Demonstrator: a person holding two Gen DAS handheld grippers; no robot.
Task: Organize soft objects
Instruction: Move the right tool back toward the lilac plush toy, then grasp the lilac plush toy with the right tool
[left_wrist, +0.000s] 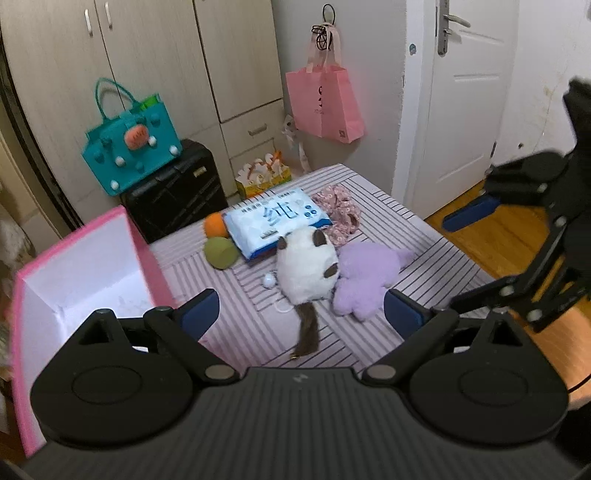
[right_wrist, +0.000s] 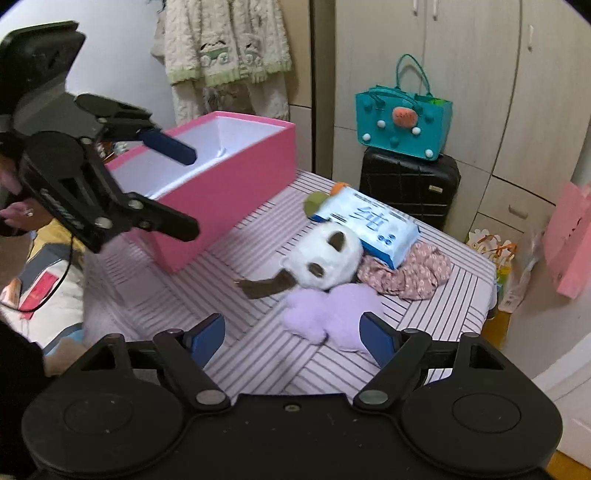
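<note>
One pink cardboard box (right_wrist: 229, 184) stands open, white inside, nothing visible in it. Beside it lie a white-brown plush (right_wrist: 325, 258), lilac plush (right_wrist: 332, 314), tissue pack (right_wrist: 373, 225). Left gripper (left_wrist: 299, 314) and right gripper (right_wrist: 293, 339) gape, released, holding nothing.

The white plush cat (left_wrist: 306, 266) covers a corner of the blue tissue pack (left_wrist: 277, 221); the pack hides part of the orange ball (left_wrist: 214, 225); the pink box (left_wrist: 85, 258) is blurry; the pink bag (right_wrist: 572, 240) is cut off

We see our left gripper (left_wrist: 299, 314) with jaws wide over the striped bed (left_wrist: 369, 350), empty, above a white plush (left_wrist: 306, 269) touching a purple plush (left_wrist: 365, 277); a pink box (left_wrist: 92, 266) stands left.
</note>
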